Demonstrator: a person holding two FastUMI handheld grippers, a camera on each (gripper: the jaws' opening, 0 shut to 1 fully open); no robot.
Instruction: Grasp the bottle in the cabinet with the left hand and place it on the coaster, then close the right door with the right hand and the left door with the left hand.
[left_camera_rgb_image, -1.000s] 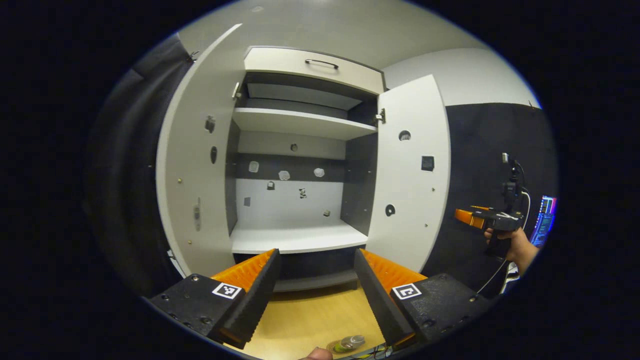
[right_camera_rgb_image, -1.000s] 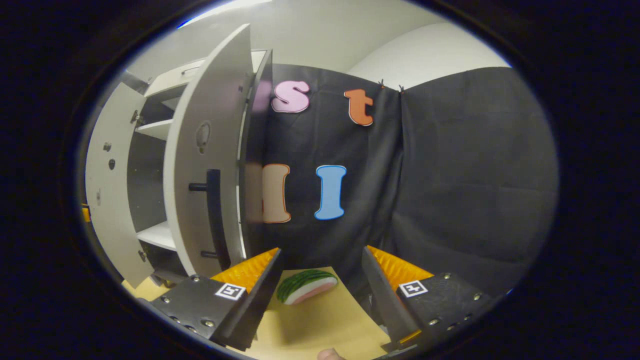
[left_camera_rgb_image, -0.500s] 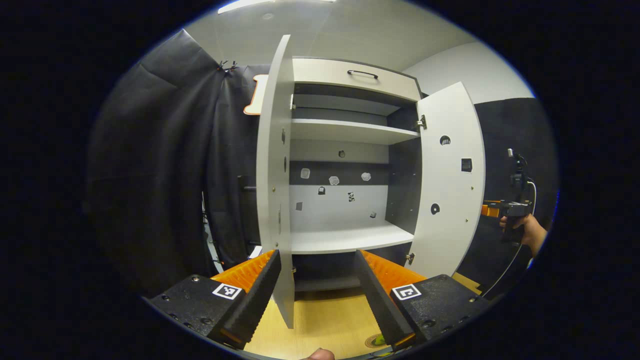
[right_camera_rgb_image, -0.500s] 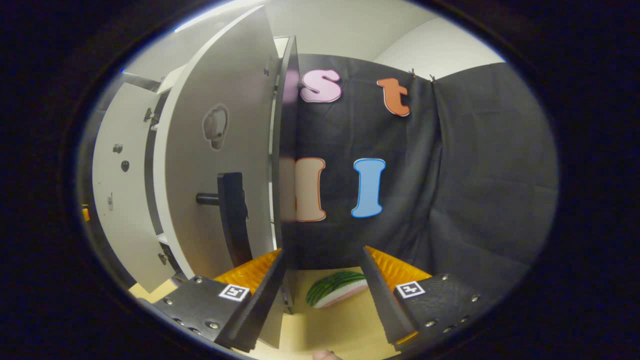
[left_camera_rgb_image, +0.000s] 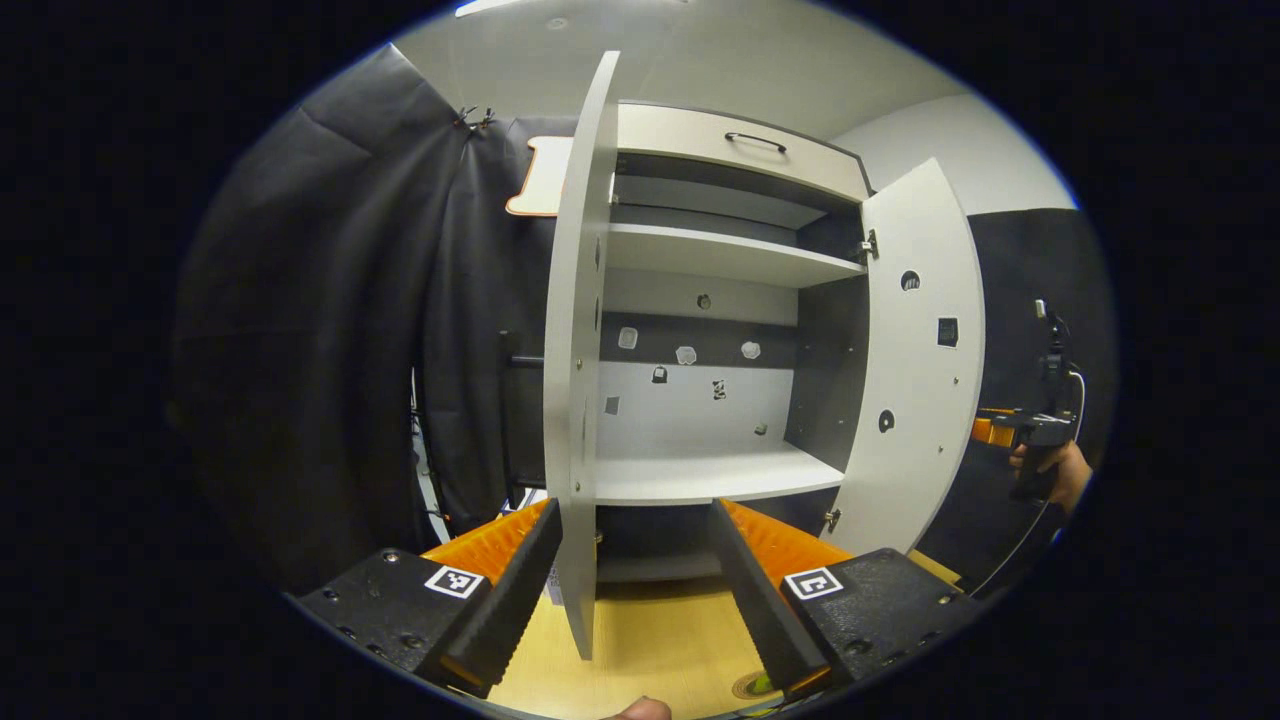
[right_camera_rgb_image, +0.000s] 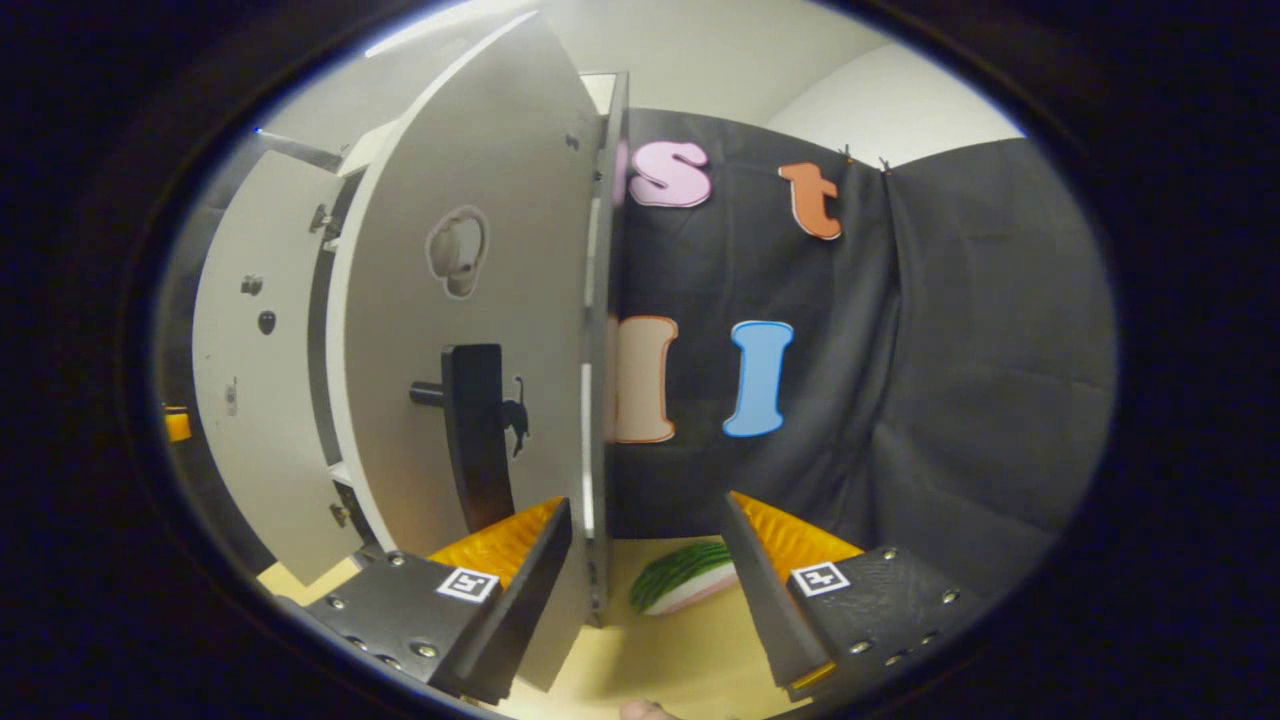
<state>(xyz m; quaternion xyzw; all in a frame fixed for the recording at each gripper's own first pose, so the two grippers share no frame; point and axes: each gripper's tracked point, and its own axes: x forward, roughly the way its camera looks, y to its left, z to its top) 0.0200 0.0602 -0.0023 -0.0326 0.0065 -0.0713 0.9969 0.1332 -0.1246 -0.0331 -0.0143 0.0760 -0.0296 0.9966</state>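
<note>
The white cabinet (left_camera_rgb_image: 700, 470) stands with both doors open and its shelves bare. In the left gripper view the left door (left_camera_rgb_image: 575, 350) shows edge-on, and its lower corner hangs between the fingers of my open left gripper (left_camera_rgb_image: 630, 600). At the bottom edge sits the coaster (left_camera_rgb_image: 748, 686) with a green sliver of the bottle on it, mostly hidden by my finger. The right door (left_camera_rgb_image: 920, 350) is swung out. In the right gripper view its outer face carries a black handle (right_camera_rgb_image: 478, 430). My open right gripper (right_camera_rgb_image: 645, 600) is close to that door's edge (right_camera_rgb_image: 598, 400).
A toy watermelon slice (right_camera_rgb_image: 685, 590) lies on the wooden table (left_camera_rgb_image: 650, 640) just past the right gripper's fingers. A hand (left_camera_rgb_image: 1050, 475) holds the right gripper (left_camera_rgb_image: 985, 428) beyond the right door. Black cloth walls close in both sides. A drawer with a handle (left_camera_rgb_image: 755, 140) tops the cabinet.
My left gripper has shifted left, so the left door now shows edge-on between its fingers. The right gripper has come nearer the right door's outer face and handle.
</note>
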